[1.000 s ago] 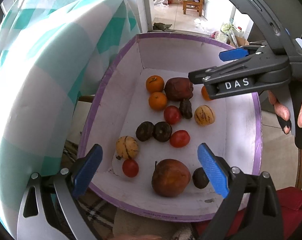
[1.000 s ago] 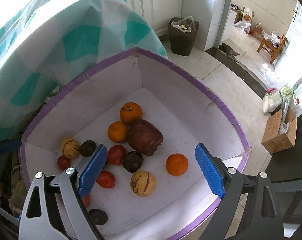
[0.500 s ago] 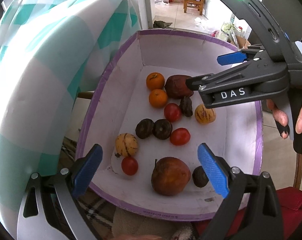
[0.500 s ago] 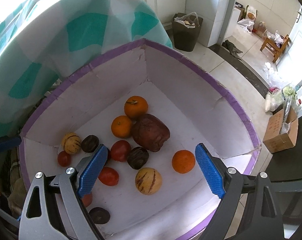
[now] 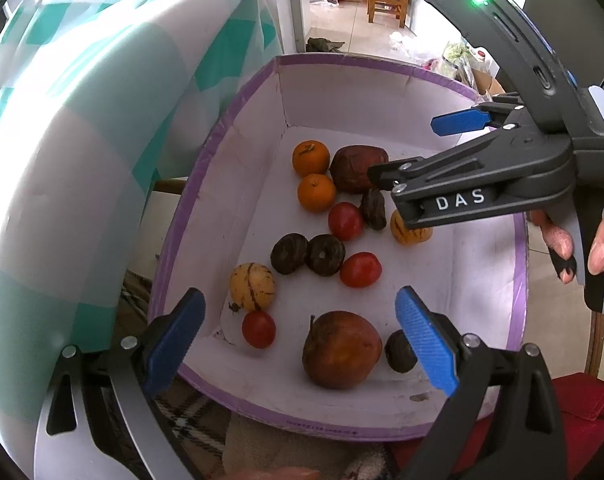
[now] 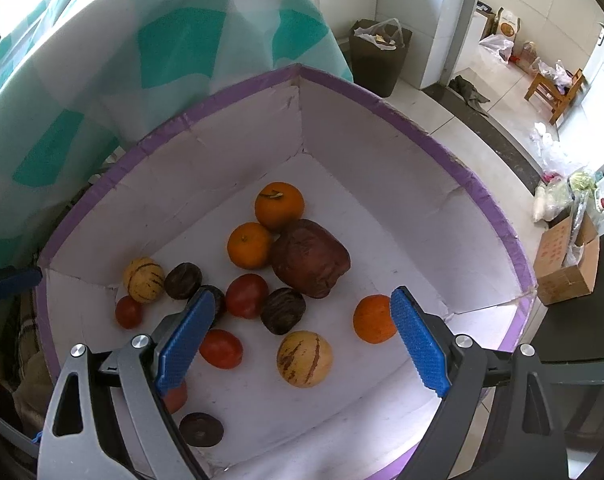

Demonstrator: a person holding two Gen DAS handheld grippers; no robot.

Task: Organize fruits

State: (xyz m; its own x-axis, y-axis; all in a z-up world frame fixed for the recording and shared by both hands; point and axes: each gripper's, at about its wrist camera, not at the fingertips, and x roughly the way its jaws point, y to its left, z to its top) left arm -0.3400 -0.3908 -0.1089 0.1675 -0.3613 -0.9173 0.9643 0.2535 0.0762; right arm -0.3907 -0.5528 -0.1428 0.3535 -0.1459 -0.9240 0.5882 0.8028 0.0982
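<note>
Soft daylight filled both sharp views, blown out at the upper left on the teal-and-white checked cloth (image 6: 102, 60); fisheye edges curved and darkened.

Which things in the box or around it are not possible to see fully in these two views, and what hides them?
- Striped yellow fruit, left wrist view: partly hidden behind the right gripper.
- Red fruit, right wrist view: mostly covered by a finger of the right gripper.
- Dark fruit, left wrist view: partly behind a blue pad of the left gripper.
- Print on the box rim, left wrist view: too small to read.
</note>
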